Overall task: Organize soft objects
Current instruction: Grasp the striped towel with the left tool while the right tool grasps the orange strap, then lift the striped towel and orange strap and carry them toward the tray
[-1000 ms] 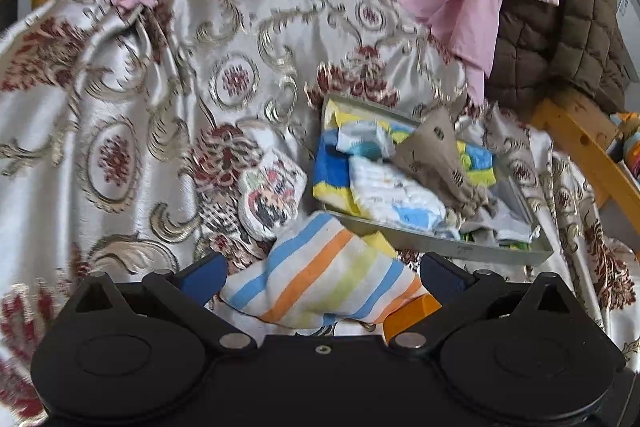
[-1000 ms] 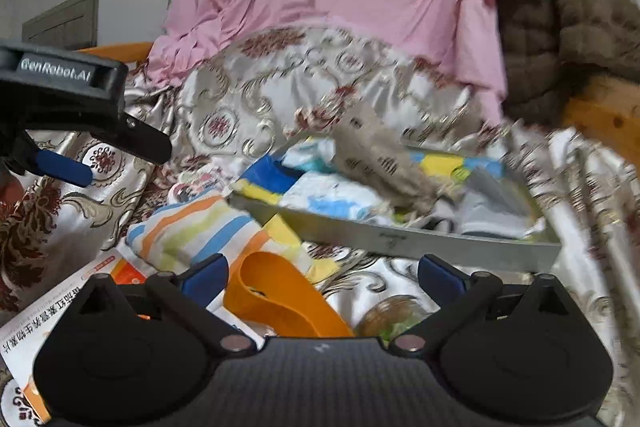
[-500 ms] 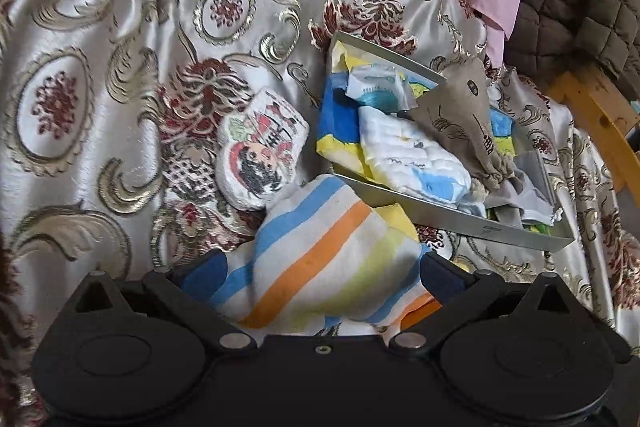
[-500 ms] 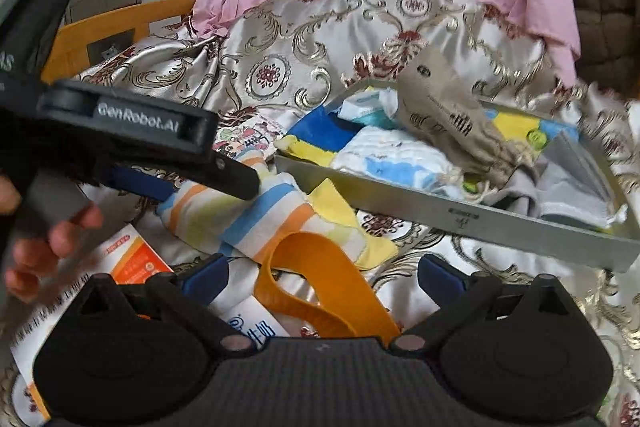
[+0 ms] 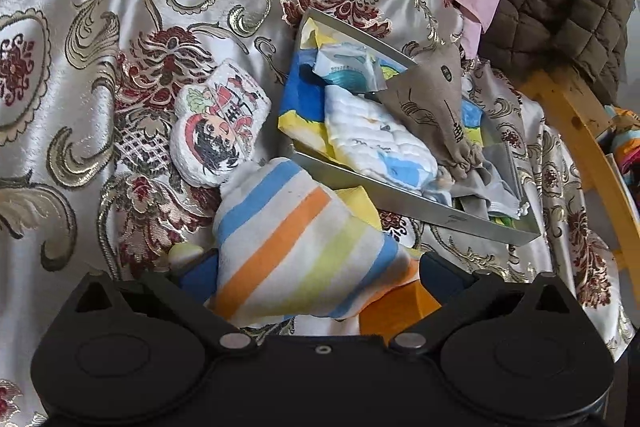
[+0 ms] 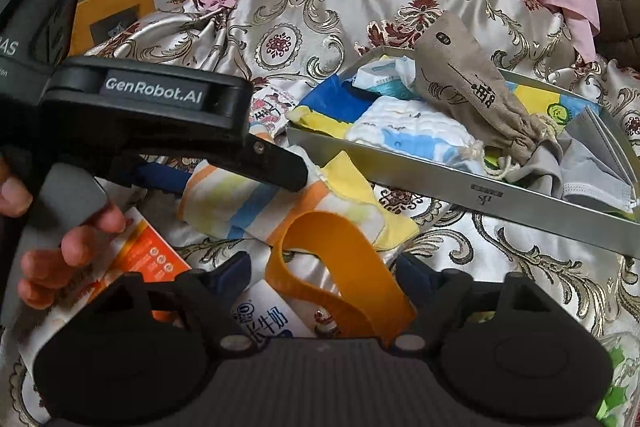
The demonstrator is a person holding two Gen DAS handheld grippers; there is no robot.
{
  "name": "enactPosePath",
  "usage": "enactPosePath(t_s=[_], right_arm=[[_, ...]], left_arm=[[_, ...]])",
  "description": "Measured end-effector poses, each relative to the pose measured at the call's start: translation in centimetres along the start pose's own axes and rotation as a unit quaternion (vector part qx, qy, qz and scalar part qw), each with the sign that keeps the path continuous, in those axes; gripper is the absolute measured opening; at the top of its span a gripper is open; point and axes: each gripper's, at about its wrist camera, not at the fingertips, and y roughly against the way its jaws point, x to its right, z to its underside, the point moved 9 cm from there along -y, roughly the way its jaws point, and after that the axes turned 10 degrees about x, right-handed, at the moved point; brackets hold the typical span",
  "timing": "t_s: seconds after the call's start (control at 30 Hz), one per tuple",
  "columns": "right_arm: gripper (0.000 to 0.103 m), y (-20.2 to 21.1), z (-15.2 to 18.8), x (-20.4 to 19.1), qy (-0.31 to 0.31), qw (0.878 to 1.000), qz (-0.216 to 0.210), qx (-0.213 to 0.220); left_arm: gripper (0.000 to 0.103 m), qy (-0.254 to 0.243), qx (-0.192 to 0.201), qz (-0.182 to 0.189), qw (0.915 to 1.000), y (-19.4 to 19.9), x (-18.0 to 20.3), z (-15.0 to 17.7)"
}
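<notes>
Sorting is partly done: the tray (image 5: 416, 201), lying ahead of both sets of jaws, is already holding a blue-and-yellow cloth (image 5: 304, 99), a white quilted cloth (image 5: 376, 139), a beige pouch (image 5: 436, 95), a tissue pack (image 5: 344, 61) and grey masks (image 6: 592, 147). Three soft things are still lying outside it. The left gripper (image 5: 316, 267) is standing wide around the striped towel (image 5: 288, 247), fingers flanking it; whether they are pressing it I cannot tell. The cartoon pad (image 5: 220, 127) is sitting just ahead of those jaws, left of the tray. The right gripper (image 6: 324, 271) is closing, with the orange band (image 6: 340, 259) looped between its fingers, apparently not yet pinched.
</notes>
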Motion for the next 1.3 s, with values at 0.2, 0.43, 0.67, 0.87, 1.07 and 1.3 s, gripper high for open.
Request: enactPosePath(t_s=[0.2, 0.43, 0.67, 0.87, 1.07, 1.3], right_arm=[[0.063, 0.5, -0.2, -0.1, 0.014, 1.000, -0.003, 0.004], [0.047, 1.2, -0.3, -0.4, 0.050, 0.999, -0.021, -0.004], [0.040, 1.7, 0.0, -0.9, 0.084, 0.996, -0.028, -0.013], [0.039, 1.8, 0.2, -1.2, 0.093, 0.995, -0.022, -0.011], [0.032, 2.1, 0.1, -1.3, 0.089, 0.996, -0.018, -0.004], [0.021, 3.2, -1.5, 0.6, 0.024, 0.999, -0.022, 0.029]], left_arm=[[0.069, -0.054, -0.011, -0.010, 0.9984, 0.1, 0.4, 0.6], [0.051, -0.107, -0.018, -0.009, 0.9941, 0.4, 1.5, 1.3], [0.037, -0.182, -0.023, -0.022, 0.9829, 1.2, 3.4, 2.4], [0.022, -0.189, -0.021, -0.014, 0.9816, 1.6, 3.9, 2.6], [0.019, -0.192, -0.004, 0.002, 0.9814, 2.7, 4.4, 1.6], [0.018, -0.162, 0.054, 0.005, 0.9853, 5.0, 4.4, -1.3]])
